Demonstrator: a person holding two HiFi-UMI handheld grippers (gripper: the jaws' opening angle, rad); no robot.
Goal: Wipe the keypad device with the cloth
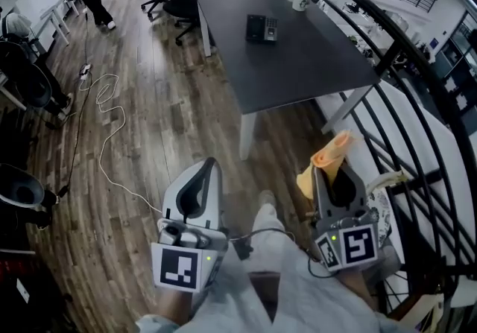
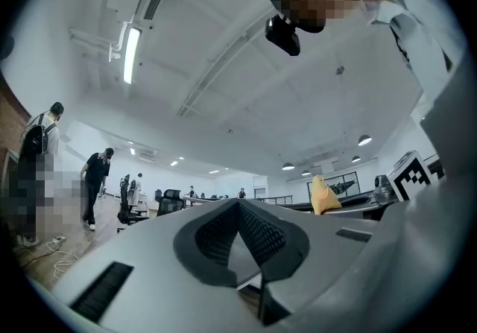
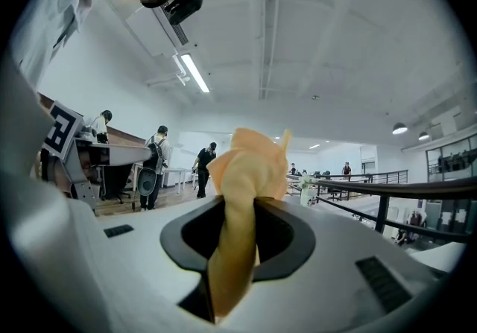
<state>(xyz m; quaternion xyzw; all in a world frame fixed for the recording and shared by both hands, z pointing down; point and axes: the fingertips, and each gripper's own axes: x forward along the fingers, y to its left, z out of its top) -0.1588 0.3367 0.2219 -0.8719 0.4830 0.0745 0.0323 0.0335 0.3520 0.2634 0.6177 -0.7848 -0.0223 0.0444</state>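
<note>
The left gripper (image 1: pixel 203 169) hangs over the wooden floor (image 1: pixel 149 123), its fingers (image 2: pixel 215 238) closed together with nothing between them. The keypad device (image 1: pixel 261 28) lies on the dark surface (image 1: pixel 305 63) toward its far edge, well apart from both grippers. The right gripper (image 1: pixel 333 169), beside the black railing (image 1: pixel 402 48), has its fingers clamped on the orange cloth (image 1: pixel 329 154), which sticks up past their tips.
</note>
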